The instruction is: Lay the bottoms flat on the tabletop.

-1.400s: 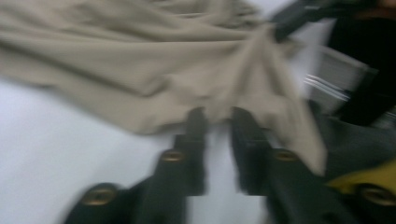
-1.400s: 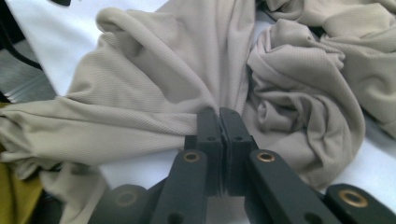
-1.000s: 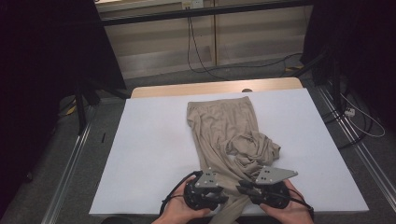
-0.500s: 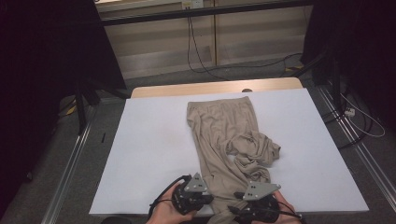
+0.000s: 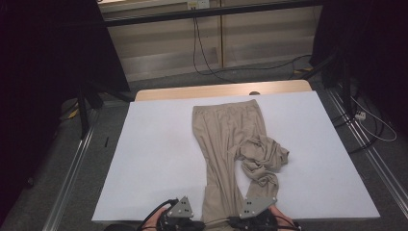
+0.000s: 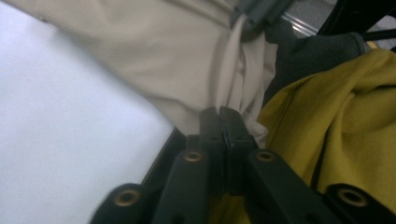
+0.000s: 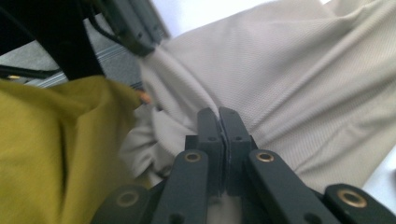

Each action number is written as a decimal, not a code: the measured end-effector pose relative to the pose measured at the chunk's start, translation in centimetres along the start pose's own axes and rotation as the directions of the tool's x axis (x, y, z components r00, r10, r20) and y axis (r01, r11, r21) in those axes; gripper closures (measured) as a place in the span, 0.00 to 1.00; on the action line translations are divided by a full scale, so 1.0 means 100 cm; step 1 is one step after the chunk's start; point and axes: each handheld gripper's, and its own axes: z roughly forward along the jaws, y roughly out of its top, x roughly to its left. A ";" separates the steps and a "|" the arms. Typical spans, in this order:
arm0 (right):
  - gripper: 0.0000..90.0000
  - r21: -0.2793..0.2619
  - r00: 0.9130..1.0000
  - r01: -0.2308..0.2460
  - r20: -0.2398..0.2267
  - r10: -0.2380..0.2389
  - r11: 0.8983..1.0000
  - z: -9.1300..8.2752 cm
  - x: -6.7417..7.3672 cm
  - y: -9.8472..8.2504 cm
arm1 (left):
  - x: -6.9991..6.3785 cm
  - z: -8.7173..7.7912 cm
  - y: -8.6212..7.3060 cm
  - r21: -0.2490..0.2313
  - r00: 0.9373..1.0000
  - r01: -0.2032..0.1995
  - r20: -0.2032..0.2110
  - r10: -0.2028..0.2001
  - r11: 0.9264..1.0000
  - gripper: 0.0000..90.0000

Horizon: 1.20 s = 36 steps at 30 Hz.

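with both grippers at the table's near edge, the left gripper (image 6: 219,116) and right gripper (image 7: 218,116) each pinch the trousers (image 5: 226,139) hem. jaws clamped on cloth, likely to draw one leg straight.

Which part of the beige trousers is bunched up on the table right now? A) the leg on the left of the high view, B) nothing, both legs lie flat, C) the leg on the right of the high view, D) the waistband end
C: on the beige trousers the right-side leg is crumpled into a heap, while the other leg runs straight to the near edge, where the left gripper and right gripper pinch it.
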 end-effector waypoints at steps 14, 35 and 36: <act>0.86 -0.100 0.981 -0.086 0.163 0.101 0.991 -0.024 -0.050 0.015 | 0.064 0.021 0.041 -0.109 0.983 0.085 -0.152 -0.101 0.990 0.78; 0.95 -0.050 0.976 -0.090 0.194 0.098 0.995 0.000 -0.054 0.011 | 0.048 0.033 0.047 -0.008 0.982 -0.022 -0.188 0.020 1.000 1.00; 0.95 -0.061 0.977 -0.101 0.184 0.110 0.993 0.000 -0.054 0.011 | 0.049 0.029 0.044 -0.016 0.981 -0.006 -0.192 0.003 1.000 1.00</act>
